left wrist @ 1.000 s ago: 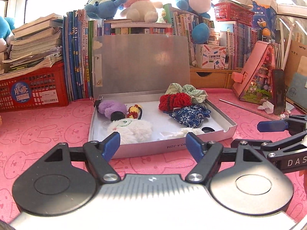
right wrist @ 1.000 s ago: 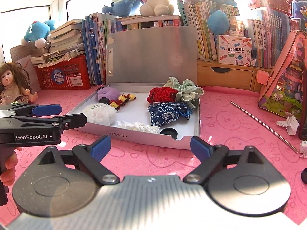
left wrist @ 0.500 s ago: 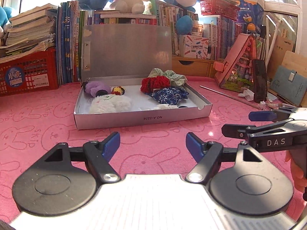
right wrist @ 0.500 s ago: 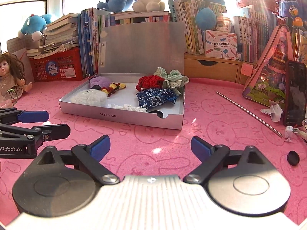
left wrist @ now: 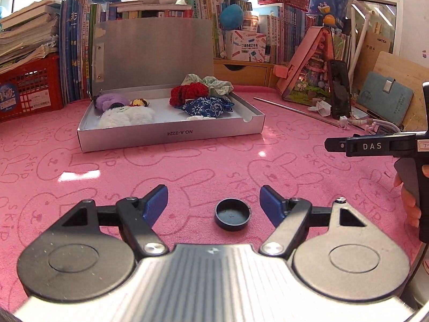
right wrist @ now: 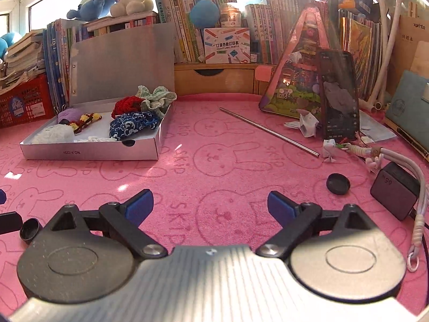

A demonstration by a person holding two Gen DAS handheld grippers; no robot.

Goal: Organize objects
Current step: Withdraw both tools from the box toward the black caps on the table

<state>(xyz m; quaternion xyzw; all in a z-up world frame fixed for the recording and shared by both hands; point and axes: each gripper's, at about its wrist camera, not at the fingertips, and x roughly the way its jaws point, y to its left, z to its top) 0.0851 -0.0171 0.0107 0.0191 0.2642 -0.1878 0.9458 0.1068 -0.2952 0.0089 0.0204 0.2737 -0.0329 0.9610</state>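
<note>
An open silver box [left wrist: 171, 135] [right wrist: 88, 153] lies on the pink mat with its lid up. In it are a white fluffy piece [left wrist: 126, 116], a purple one [left wrist: 108, 100], a red crochet scrunchie [left wrist: 187, 94], a blue patterned scrunchie [left wrist: 207, 107] and a green one [left wrist: 217, 84]. My left gripper [left wrist: 213, 201] is open, well short of the box. A small black cap [left wrist: 232, 214] lies on the mat between its fingers, touching neither pad. My right gripper [right wrist: 210, 206] is open over bare mat. A second black cap [right wrist: 337, 183] lies to its right.
A metal rod [right wrist: 268, 131], a standing phone [right wrist: 339, 96], a dark charger [right wrist: 394, 190] with white cables and a pink toy house [right wrist: 297, 80] fill the right side. Books, plush toys and a red basket [left wrist: 29, 91] line the back. A hand [left wrist: 410, 201] holds the right gripper.
Both grippers have drawn back from the box and sunk toward the mat. A black cap has come into view between the left fingers. The right view has swung right, showing the charger.
</note>
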